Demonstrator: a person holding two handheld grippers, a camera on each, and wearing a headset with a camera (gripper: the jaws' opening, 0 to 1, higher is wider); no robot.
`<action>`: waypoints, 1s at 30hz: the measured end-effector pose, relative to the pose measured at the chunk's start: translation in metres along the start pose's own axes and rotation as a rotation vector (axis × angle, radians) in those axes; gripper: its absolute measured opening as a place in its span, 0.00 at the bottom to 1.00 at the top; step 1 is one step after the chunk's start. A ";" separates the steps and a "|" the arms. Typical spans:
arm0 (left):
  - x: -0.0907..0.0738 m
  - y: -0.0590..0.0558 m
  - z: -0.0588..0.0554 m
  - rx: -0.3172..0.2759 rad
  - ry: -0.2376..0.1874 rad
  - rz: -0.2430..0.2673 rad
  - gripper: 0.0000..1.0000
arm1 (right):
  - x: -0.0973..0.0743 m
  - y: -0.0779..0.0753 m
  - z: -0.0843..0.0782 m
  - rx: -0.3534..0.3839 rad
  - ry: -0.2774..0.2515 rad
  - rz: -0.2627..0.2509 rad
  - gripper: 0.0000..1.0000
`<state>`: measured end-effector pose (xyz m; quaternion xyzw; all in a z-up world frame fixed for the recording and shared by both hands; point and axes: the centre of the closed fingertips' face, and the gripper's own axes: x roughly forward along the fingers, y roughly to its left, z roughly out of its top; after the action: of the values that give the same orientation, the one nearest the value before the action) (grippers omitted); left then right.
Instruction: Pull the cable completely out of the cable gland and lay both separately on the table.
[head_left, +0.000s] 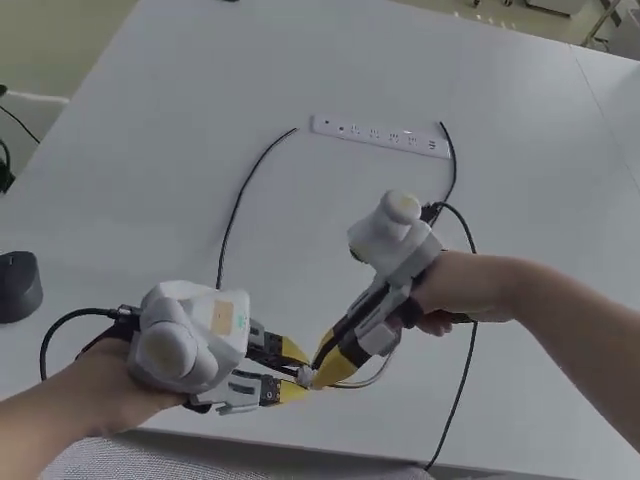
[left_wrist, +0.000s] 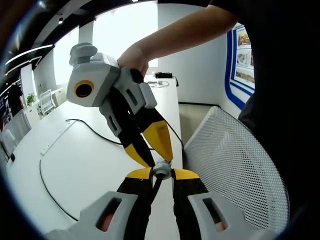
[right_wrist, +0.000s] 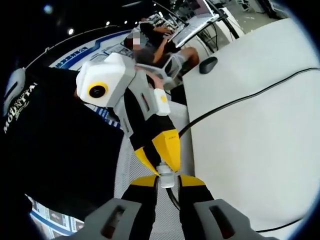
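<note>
Office, white table (head_left: 200, 100), mesh chair (left_wrist: 235, 160) (posters (left_wrist: 245, 50))

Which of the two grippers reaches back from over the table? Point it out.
The right gripper: its body is over the table, fingers angled back toward the person. The left gripper sits at the near edge, pointing sideways.

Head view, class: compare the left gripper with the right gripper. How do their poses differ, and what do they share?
The left gripper lies low and nearly level, pointing right; the right gripper slants down from the upper right. The left gripper's body sits near the table's front edge; the right gripper's is farther in. Both have yellow fingers, meeting at the cable gland.
</note>
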<state>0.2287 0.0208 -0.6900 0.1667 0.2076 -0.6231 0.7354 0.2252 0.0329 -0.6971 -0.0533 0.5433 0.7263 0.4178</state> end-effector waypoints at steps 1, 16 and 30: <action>0.000 0.000 0.000 0.001 0.001 0.000 0.15 | 0.000 0.000 0.000 0.006 0.000 0.012 0.11; 0.005 -0.004 0.003 0.005 -0.004 -0.020 0.15 | 0.000 0.007 -0.008 0.006 0.032 0.090 0.10; 0.003 0.001 0.000 -0.016 -0.003 -0.014 0.15 | 0.000 0.001 -0.007 -0.020 0.049 0.053 0.07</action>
<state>0.2299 0.0178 -0.6915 0.1582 0.2127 -0.6270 0.7326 0.2216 0.0268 -0.6990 -0.0608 0.5472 0.7410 0.3845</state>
